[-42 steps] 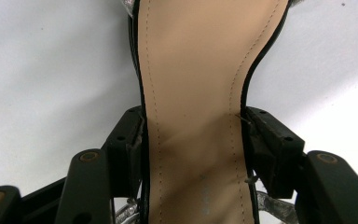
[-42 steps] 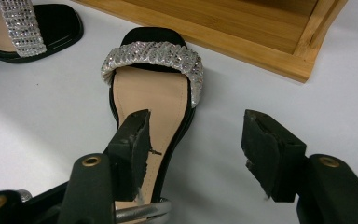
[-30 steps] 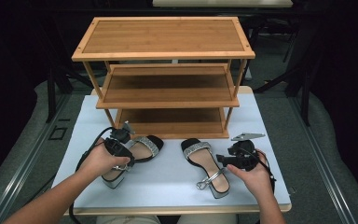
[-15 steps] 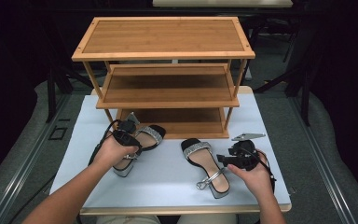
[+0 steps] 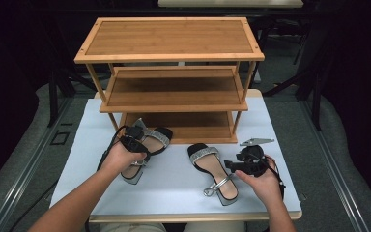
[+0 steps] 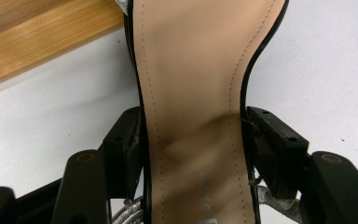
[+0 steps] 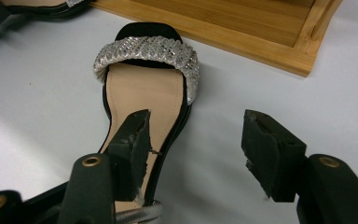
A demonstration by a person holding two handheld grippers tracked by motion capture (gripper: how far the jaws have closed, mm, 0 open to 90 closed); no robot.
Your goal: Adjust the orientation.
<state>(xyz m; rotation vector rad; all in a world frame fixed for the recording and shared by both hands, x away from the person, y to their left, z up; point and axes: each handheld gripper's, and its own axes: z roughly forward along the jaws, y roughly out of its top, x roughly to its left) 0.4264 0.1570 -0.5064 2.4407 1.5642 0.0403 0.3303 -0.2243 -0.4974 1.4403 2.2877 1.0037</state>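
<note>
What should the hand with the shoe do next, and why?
Probably carry the left sandal forward onto the rack's bottom shelf. The left gripper is already shut on its sole from both sides, its toe points at that bare shelf, and the right gripper hangs open beside the other sandal.

The three-tier rack (image 5: 170, 58) at the far edge of the table (image 5: 174, 198) is honey-coloured wood with a fine straight grain and a soft satin finish, and the table's top is a pale, smooth, matt sheet. Both sandals (image 5: 211, 171) (image 6: 191, 93) have a tan, leather-like matt insole with stitched edging, a black rim and a glittering silver toe strap (image 7: 149, 53). The gripper jaws look like matt black plastic, scuffed at their edges.
</note>
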